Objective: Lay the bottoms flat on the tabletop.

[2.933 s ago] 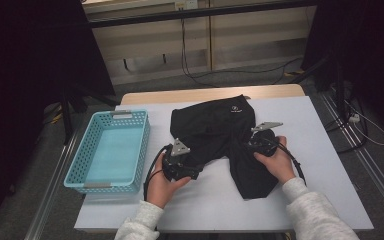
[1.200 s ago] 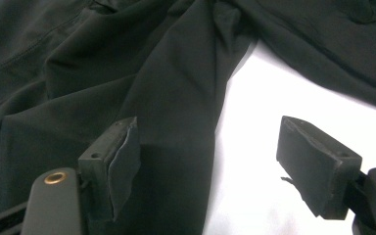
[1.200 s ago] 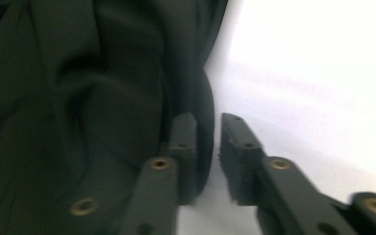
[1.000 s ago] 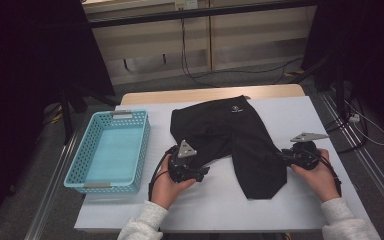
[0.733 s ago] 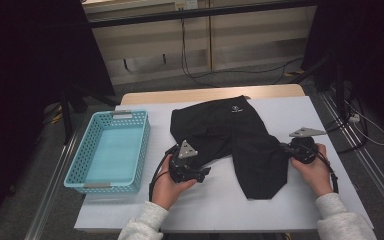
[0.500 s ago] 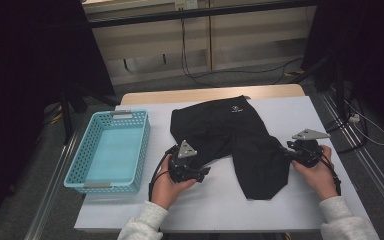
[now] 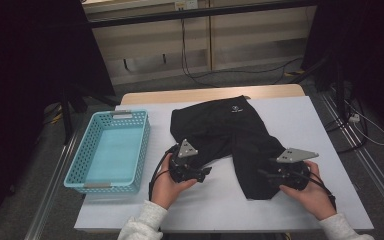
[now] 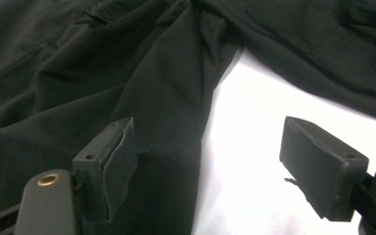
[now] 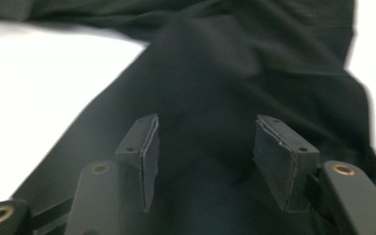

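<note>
A black garment point(image 7: 230, 130) with two legs and a small white logo lies spread on the white table point(image 7: 310, 120). My left gripper point(image 7: 205, 172) rests at the end of the garment's left leg, open. In the left gripper view point(image 8: 205, 142) its jaws stand wide apart, one over the black cloth point(image 8: 127, 73), the other over bare table. My right gripper point(image 7: 266, 174) hovers over the right leg near its hem. Its jaws point(image 9: 205, 129) have just been opening; the dark cloth point(image 9: 225, 63) lies beneath them and nothing is pinched.
A light blue plastic basket point(image 7: 143, 150) stands at the table's left side with nothing in it. Bare white table lies right of the garment and along the front edge. Cables run across the floor behind the table.
My right gripper has moved left, from beside the right leg's outer edge to over the leg, and its jaws stand wider apart. The left hand has stayed put.
</note>
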`<state>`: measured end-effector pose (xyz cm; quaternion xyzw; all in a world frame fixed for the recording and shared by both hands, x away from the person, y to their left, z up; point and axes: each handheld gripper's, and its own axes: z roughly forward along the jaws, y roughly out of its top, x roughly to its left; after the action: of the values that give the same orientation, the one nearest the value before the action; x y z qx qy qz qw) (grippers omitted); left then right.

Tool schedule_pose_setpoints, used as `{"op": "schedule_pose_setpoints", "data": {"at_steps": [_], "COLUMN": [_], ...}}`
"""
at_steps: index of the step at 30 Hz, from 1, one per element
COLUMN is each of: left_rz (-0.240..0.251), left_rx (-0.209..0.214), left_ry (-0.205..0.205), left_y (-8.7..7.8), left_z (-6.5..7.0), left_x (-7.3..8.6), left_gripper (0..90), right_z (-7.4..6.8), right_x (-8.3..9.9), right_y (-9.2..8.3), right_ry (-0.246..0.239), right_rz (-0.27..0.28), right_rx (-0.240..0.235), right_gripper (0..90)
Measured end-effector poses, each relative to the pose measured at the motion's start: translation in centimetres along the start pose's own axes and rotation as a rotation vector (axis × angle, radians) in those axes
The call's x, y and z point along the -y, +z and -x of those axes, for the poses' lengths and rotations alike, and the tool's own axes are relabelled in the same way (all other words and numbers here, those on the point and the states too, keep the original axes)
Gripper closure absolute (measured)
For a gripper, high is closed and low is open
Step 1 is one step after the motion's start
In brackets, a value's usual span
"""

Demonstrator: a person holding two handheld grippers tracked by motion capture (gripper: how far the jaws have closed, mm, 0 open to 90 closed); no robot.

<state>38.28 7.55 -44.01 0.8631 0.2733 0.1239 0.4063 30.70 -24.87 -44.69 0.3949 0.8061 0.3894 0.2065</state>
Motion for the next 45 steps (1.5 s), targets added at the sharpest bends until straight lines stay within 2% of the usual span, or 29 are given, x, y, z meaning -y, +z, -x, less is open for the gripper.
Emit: {"op": "schedule_pose_setpoints", "data": {"at_steps": [1, 2, 4, 5, 9, 12, 14, 16, 17, 19, 20, 21, 22, 25, 26, 28, 30, 31, 33, 34, 38, 40, 43, 45], "left_rz": [0.002, 0.001, 0.001, 0.001, 0.000, -0.004, -0.004, -0.003, -0.005, -0.004, -0.002, -0.001, 0.000, 0.002, 0.000, 0.000, -0.007, -0.006, -0.011, -0.012, -0.005, -0.007, -0.014, -0.016], "left_rx": [0.001, 0.002, 0.002, 0.002, 0.001, -0.001, 0.002, 0.004, 0.005, 0.006, 0.006, 0.005, 0.005, 0.006, 0.013, 0.015, 0.016, 0.015, 0.019, 0.020, 0.025, 0.025, 0.028, 0.025], "left_ry": [0.000, -0.004, -0.008, -0.008, -0.014, -0.016, -0.015, -0.015, -0.016, -0.018, -0.017, -0.017, -0.015, -0.020, -0.022, -0.025, -0.018, -0.019, -0.017, -0.018, -0.021, -0.015, -0.016, -0.009], "left_y": [0.1, 0.1, 0.1, 0.1, 0.1, 0.0, 0.0, 0.0, -0.1, 0.0, 0.0, 0.0, 0.0, 0.0, 0.1, 0.1, 0.2, 0.2, 0.3, 0.3, 0.5, 0.5, 0.5, 0.5], "left_z": [0.0, 0.0, 0.0, 0.0, -0.1, -0.2, -0.2, -0.1, -0.1, -0.1, -0.1, -0.1, -0.1, 0.0, 0.0, 0.1, 0.1, 0.1, 0.1, 0.2, 0.3, 0.3, 0.4, 0.4], "left_x": [0.0, 0.0, 0.1, 0.1, 0.1, 0.1, 0.1, 0.1, 0.1, 0.1, 0.0, 0.0, 0.0, 0.0, -0.1, 0.0, 0.0, 0.0, 0.0, 0.0, 0.0, 0.0, 0.0, 0.0], "left_gripper": [21.4, 21.4, 21.2, 20.9, 20.3, 20.1, 20.0, 20.0, 19.9, 19.9, 19.9, 19.9, 20.0, 20.0, 20.0, 20.0, 20.0, 20.0, 20.0, 20.0, 20.0, 20.0, 20.0, 20.0], "right_z": [-0.4, -0.4, -1.2, -1.7, -3.0, -3.8, -4.2, -4.5, -4.6, -4.8, -4.9, -4.7, -4.4, -3.2, -2.8, -1.9, -0.7, 0.0, 1.3, 1.8, 3.1, 3.3, 3.1, 2.9], "right_x": [0.0, 0.0, 0.0, 0.0, -0.3, -0.2, -0.1, 0.1, 0.0, -0.1, -0.2, -0.3, -0.5, -1.3, -1.7, -2.4, -2.7, -2.6, -2.2, -1.9, -0.7, -0.3, -0.3, -0.4], "right_y": [0.1, 0.1, 0.6, 0.8, 1.6, 2.2, 2.5, 2.7, 2.8, 2.7, 2.7, 2.8, 2.7, 2.2, 1.9, 1.5, 1.3, 1.4, 1.9, 2.2, 3.4, 3.7, 3.7, 3.5], "right_ry": [0.004, 0.004, 0.032, 0.029, -0.017, -0.057, -0.104, -0.129, -0.133, -0.152, -0.161, -0.142, -0.104, 0.008, 0.025, 0.058, 0.115, 0.145, 0.190, 0.197, 0.191, 0.174, 0.146, 0.144], "right_rz": [0.001, 0.001, -0.019, -0.020, -0.024, -0.072, -0.099, -0.095, -0.095, -0.093, -0.096, -0.102, -0.088, -0.007, 0.019, 0.065, 0.098, 0.107, 0.101, 0.083, 0.009, -0.018, -0.029, -0.012], "right_rx": [-0.022, -0.022, -0.062, -0.080, -0.128, -0.180, -0.184, -0.192, -0.187, -0.192, -0.177, -0.176, -0.207, -0.260, -0.264, -0.246, -0.241, -0.218, -0.181, -0.150, -0.052, -0.006, 0.028, 0.045], "right_gripper": [48.2, 48.2, 50.8, 51.6, 53.8, 52.5, 51.2, 49.7, 51.5, 76.9, 82.0, 85.6, 86.7, 87.5, 87.6, 87.7, 87.2, 87.2, 87.4, 87.6, 86.2, 81.1, 72.7, 63.9]}}
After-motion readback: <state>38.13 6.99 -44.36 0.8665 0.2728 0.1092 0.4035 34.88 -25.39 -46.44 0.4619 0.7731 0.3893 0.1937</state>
